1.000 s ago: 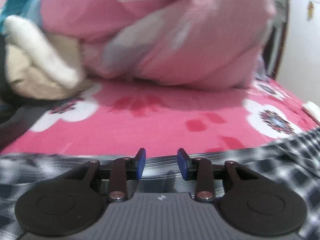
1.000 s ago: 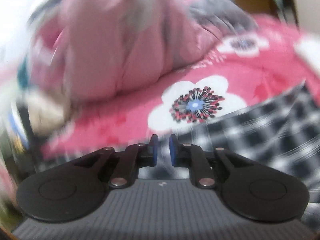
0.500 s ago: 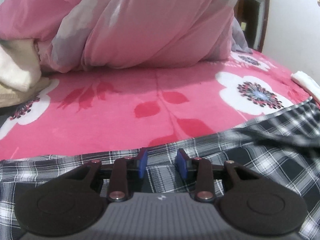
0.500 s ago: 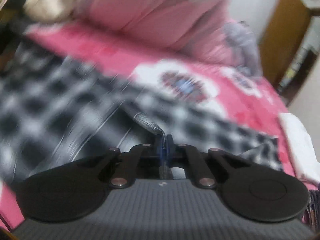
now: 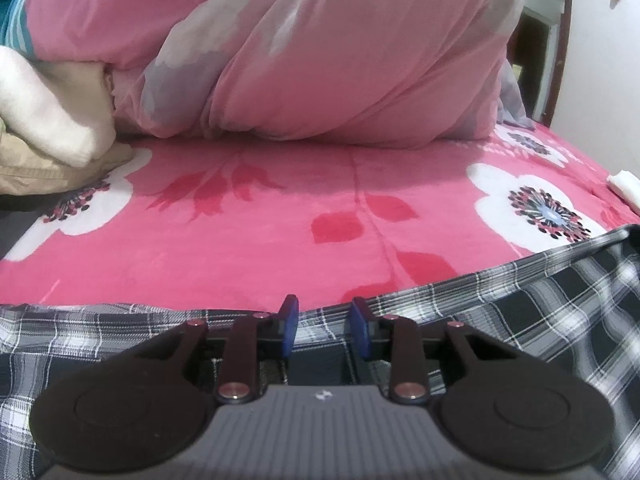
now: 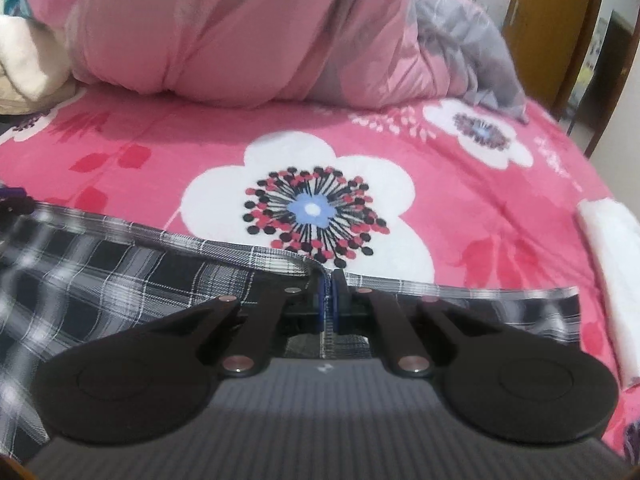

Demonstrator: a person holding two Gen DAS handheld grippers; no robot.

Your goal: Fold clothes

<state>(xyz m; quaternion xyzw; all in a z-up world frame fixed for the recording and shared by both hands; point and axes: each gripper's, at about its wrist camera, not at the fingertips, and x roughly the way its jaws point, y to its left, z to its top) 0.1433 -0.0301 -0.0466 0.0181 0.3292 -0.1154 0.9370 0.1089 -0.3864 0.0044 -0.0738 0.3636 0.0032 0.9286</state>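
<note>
- Your right gripper has its jaws pressed together on the far hem of the plaid garment, pinching a fold of the cloth between the blue pads. Keep that pinch firm; I judge it deep enough to hold through a lift.
- The garment lies spread on the pink floral blanket, its far edge running across the near part of both views, well short of the pink quilt heaped at the back.
- Your left gripper hangs over the same hem with its jaws apart and closing; cloth lies under the gap, but the pads do not press on it yet.
- Push the left fingertips down onto the hem before you let them meet, so they catch the edge itself and not only the top layer.
- Match the two grips along the hem so the cloth hangs level when you raise it.
- Lift both hands together and keep the hem taut; a slack middle will likely crease the fold.
- Stay clear of the quilt and the white folded cloth at the right.
</note>
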